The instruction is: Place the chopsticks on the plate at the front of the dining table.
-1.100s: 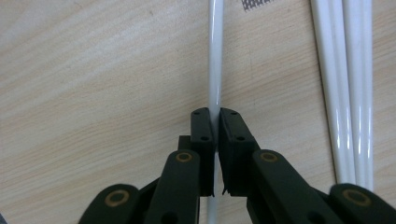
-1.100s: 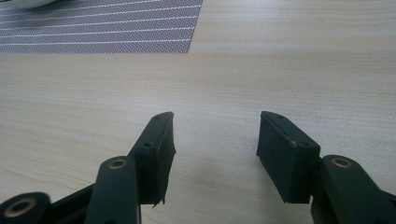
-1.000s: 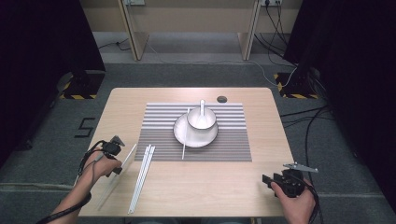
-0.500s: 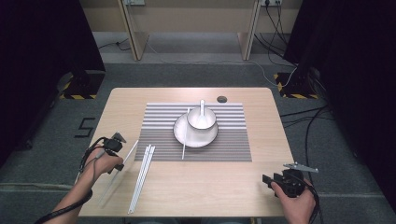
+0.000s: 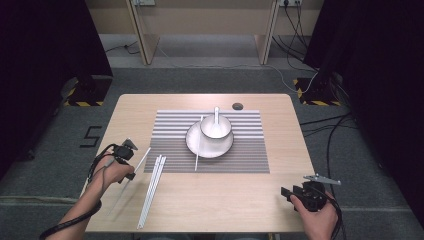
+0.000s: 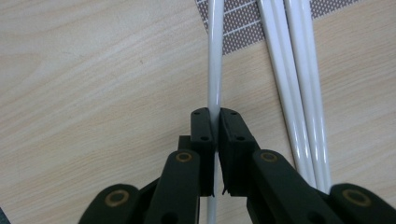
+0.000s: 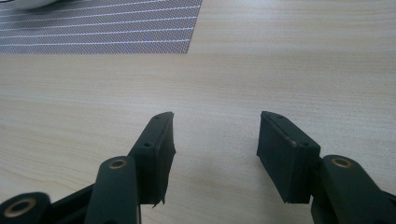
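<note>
My left gripper (image 5: pixel 129 170) (image 6: pixel 215 116) is shut on a thin white chopstick (image 5: pixel 142 157) (image 6: pixel 215 65) near the table's left edge; the stick slants from the placemat's corner toward the front. A loose bundle of white chopsticks (image 5: pixel 152 185) (image 6: pixel 299 88) lies just to its right. Farther in, a white bowl (image 5: pixel 216 127) holding a spoon (image 5: pixel 216 114) stands on a white plate (image 5: pixel 210 145), and one more chopstick (image 5: pixel 198 142) rests across the plate's left rim. At the front right my right gripper (image 5: pixel 287 192) (image 7: pixel 215 126) hangs open over bare wood.
A grey striped placemat (image 5: pixel 250 150) (image 7: pixel 93 28) (image 6: pixel 243 28) covers the middle of the wooden table (image 5: pixel 210 200). A small black round object (image 5: pixel 237 105) sits near the far edge. Cables trail on the floor around the table.
My left gripper, with the chopstick in it, has shifted slightly away from the front edge and to the right. The right gripper has stayed put.
</note>
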Demonstrator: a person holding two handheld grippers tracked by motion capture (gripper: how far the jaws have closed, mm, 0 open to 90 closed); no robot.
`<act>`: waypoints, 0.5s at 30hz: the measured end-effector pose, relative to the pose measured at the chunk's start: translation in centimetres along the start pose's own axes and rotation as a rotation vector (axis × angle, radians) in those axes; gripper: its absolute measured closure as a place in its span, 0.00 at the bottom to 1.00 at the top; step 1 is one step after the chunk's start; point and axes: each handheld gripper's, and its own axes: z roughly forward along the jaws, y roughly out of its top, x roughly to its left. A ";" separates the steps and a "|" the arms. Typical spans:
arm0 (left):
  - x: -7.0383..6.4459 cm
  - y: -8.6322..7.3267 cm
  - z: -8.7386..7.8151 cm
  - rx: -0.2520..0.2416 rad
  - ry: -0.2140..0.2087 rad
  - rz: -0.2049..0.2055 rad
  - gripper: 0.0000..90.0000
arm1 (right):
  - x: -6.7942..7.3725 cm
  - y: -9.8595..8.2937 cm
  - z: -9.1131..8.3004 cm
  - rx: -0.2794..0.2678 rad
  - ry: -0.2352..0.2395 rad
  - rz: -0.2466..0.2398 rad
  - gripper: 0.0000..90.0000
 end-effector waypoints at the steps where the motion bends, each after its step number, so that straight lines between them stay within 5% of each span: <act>1: -0.1 0.1 0.0 -0.003 -0.001 -0.001 0.94 | 0.0 0.0 0.0 0.001 0.000 0.005 0.51; 15: -0.5 0.9 -0.8 -0.024 -0.003 0.003 0.94 | 0.0 0.0 0.0 0.000 0.001 0.006 0.51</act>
